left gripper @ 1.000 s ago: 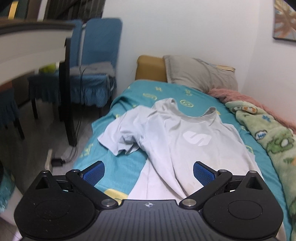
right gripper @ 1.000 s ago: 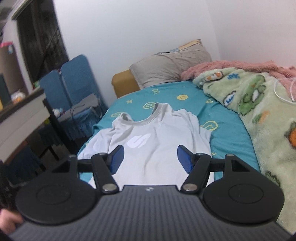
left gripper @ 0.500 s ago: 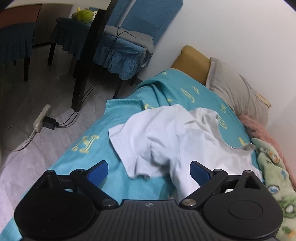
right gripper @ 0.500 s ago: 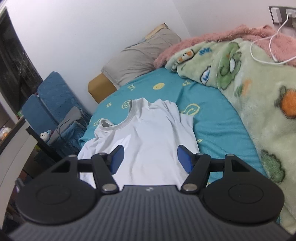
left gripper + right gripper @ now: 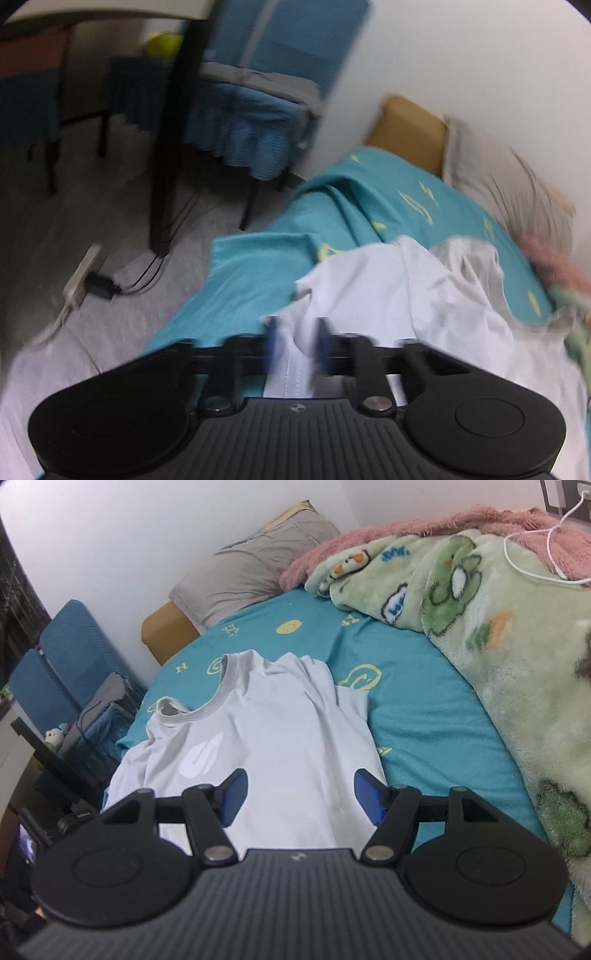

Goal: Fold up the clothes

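A white T-shirt (image 5: 280, 738) with a grey collar and a pale chest logo lies face up on the teal bed sheet (image 5: 424, 716). In the left wrist view the shirt (image 5: 406, 295) is bunched, and my left gripper (image 5: 295, 343) is shut on the fabric of its left sleeve at the bed's left side; this view is blurred by motion. My right gripper (image 5: 299, 797) is open and empty, held above the shirt's lower right part.
A green cartoon blanket (image 5: 498, 627) and a pink blanket (image 5: 406, 535) lie along the bed's right side. A grey pillow (image 5: 258, 561) sits at the head. Blue chairs (image 5: 266, 74), a dark table leg (image 5: 173, 140) and a power strip (image 5: 81, 277) stand left of the bed.
My left gripper has dropped to the shirt's left sleeve and shut on it. My right gripper has stayed open and moved slightly closer over the shirt.
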The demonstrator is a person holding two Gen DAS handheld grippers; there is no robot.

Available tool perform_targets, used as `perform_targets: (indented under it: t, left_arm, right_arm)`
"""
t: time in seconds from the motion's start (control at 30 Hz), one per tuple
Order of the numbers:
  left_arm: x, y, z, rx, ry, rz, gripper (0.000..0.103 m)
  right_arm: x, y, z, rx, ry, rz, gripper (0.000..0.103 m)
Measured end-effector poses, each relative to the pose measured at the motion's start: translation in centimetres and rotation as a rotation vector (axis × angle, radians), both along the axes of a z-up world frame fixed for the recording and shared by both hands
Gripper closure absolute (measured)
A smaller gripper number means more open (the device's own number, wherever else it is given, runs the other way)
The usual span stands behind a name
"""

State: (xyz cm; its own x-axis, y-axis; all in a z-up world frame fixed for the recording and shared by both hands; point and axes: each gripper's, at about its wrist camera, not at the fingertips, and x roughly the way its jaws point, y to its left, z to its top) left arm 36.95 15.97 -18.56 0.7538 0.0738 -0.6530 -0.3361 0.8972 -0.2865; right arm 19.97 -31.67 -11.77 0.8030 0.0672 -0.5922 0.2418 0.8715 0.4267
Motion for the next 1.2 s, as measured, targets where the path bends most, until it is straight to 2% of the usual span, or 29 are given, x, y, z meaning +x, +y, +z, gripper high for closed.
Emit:
perform_targets:
  t: [0.03,0.13,0.23,0.3,0.4,0.5,0.53,0.6,0.63,0.67,0.73,0.8,0.83,1.0,1.07,1.2]
  left_arm:
    - [0.7,-0.4,0.5,0.041,0.010,-0.025,0.096]
    - [2.3,-0.7,3.6,0.150,-0.034,-0.042,0.098]
    - [5.0,-0.9,7.1,0.365,-0.090,-0.016,0.098]
    - [7.3,-1.6,8.6,0.533,-0.104,0.022,0.098]
    - [10.2,-2.2,9.2,0.650,-0.103,0.118,0.098]
    - [11.5,-1.9,7.4,0.565,-0.043,0.098,0.094]
    - [11.8,-1.9,6.8,0.535,-0.024,0.090,0.085]
    - [10.4,-2.0,6.1,0.460,-0.010,0.043,0.074]
    - [9.7,-2.1,5.8,0.422,-0.004,0.020,0.061]
    - [9.0,-2.1,5.5,0.387,0.004,-0.005,0.051]
    - [6.3,-2.5,5.5,0.383,0.059,-0.068,0.043]
    - [2.4,-2.5,5.9,0.317,0.122,-0.154,0.037]
    - [0.3,-2.3,6.1,0.276,0.158,-0.199,0.029]
    - [-10.1,-1.4,7.6,0.094,0.385,-0.339,0.027]
    - [-13.7,-1.7,8.1,0.075,0.456,-0.386,0.026]
    - [-18.1,-2.8,6.7,0.069,0.633,-0.465,0.024]
  right_arm:
    - [0.0,0.0,-0.1,0.001,0.003,-0.004,0.036]
    - [-0.2,-0.2,-0.2,0.009,0.004,-0.017,0.036]
    - [-0.1,-0.1,-0.5,0.001,0.018,-0.024,0.036]
    - [0.1,0.1,-0.6,-0.013,0.024,-0.019,0.036]
    - [0.4,0.5,-0.6,-0.048,0.020,-0.020,0.036]
    - [0.6,0.8,-0.5,-0.094,0.012,-0.012,0.036]
    - [0.7,0.9,-0.4,-0.102,0.007,-0.006,0.036]
    - [0.8,1.1,-0.3,-0.118,-0.001,0.006,0.036]
    - [0.9,1.1,-0.2,-0.128,-0.005,0.014,0.036]
    - [1.1,1.2,-0.2,-0.135,-0.008,0.021,0.036]
    - [1.1,1.3,0.0,-0.132,-0.012,0.033,0.036]
    - [1.1,1.4,0.1,-0.130,-0.015,0.044,0.036]
    - [1.0,1.5,0.1,-0.129,-0.017,0.050,0.036]
    - [-1.0,1.5,1.0,-0.138,-0.038,0.037,0.037]
    - [-2.1,1.1,1.5,-0.137,-0.061,0.014,0.037]
    - [-4.2,0.0,2.9,-0.131,-0.118,-0.049,0.037]
